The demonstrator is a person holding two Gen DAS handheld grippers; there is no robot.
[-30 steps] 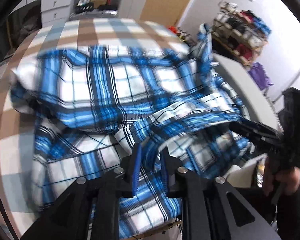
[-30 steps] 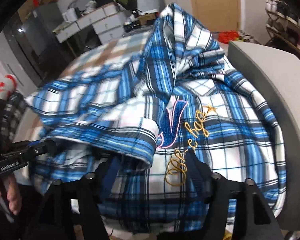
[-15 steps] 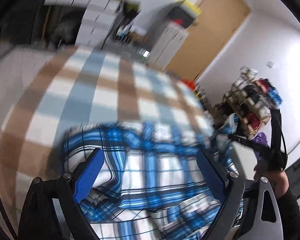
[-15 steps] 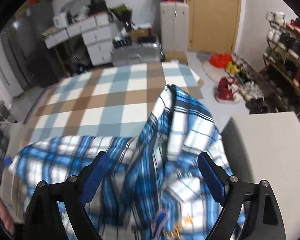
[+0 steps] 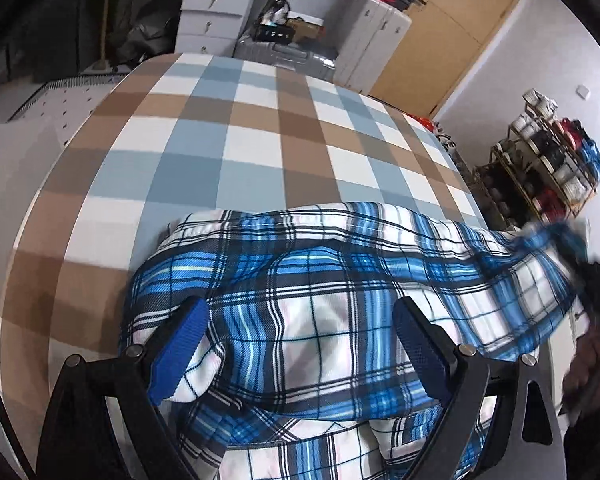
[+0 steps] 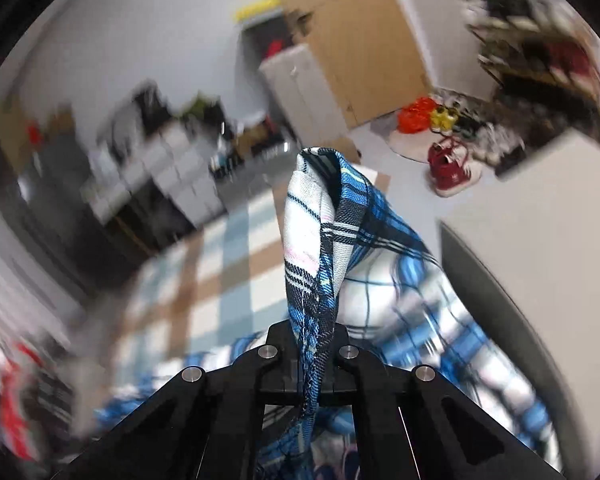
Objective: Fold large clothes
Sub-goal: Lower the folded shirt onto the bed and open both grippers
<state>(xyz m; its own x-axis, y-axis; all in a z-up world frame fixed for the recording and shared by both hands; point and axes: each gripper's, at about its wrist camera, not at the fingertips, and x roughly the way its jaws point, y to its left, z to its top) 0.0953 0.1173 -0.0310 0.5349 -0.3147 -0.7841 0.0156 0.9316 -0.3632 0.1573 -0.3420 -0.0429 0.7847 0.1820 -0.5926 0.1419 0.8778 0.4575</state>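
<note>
A blue, white and black plaid shirt [image 5: 320,312] lies crumpled on the near part of a checked cover [image 5: 220,152]. My left gripper [image 5: 300,344] hovers just over the shirt, open, its blue pads [image 5: 180,348] wide apart with cloth below them but no grip on it. In the right wrist view my right gripper [image 6: 310,346] is shut on a hem of the plaid shirt [image 6: 320,240], and the pinched strip stands up from between the fingers. In the left wrist view the right gripper [image 5: 596,280] shows blurred at the far right edge, pulling the cloth taut there.
The brown, blue and white checked cover stretches away beyond the shirt. White drawers [image 5: 212,16] and a grey suitcase [image 5: 284,56] stand behind it. A shoe rack [image 5: 548,160] is at the right wall. A pale table top [image 6: 540,220] sits right of the shirt.
My left gripper let go of the shirt, opened wide and shifted over it. My right gripper opened, then shut on a hem and lifted it up.
</note>
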